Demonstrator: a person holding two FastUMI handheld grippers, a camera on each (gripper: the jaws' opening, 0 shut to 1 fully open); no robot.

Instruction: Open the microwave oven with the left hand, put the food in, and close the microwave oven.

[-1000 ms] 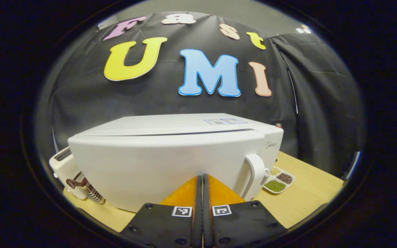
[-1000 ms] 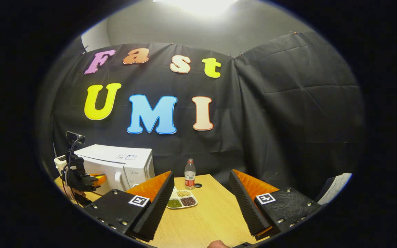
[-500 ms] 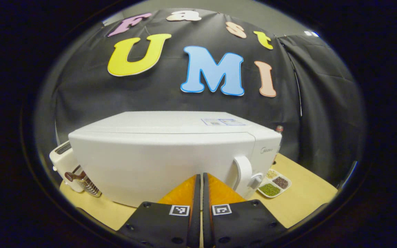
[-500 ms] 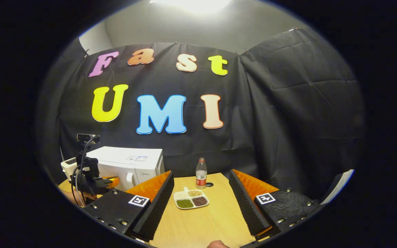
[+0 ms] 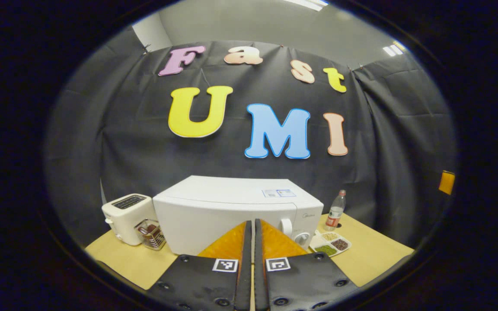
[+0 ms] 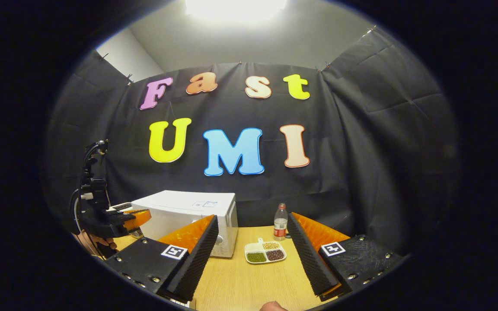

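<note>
Microwave door sits closed with the food tray outside, right of it, so everything remains: left gripper clenched empty, right gripper spread wide.

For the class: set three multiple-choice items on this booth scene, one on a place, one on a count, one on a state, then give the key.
1. The bottle stands:
A on the microwave
B on the table, behind the divided tray
C inside the toaster

2. The divided tray has how many compartments?
A three
B five
C one

3. The microwave door is:
A wide open
B removed
C closed

Key: 1 B, it stands just beyond the tray; 2 A, three separate fillings show; 3 C, the front sits flush.
</note>
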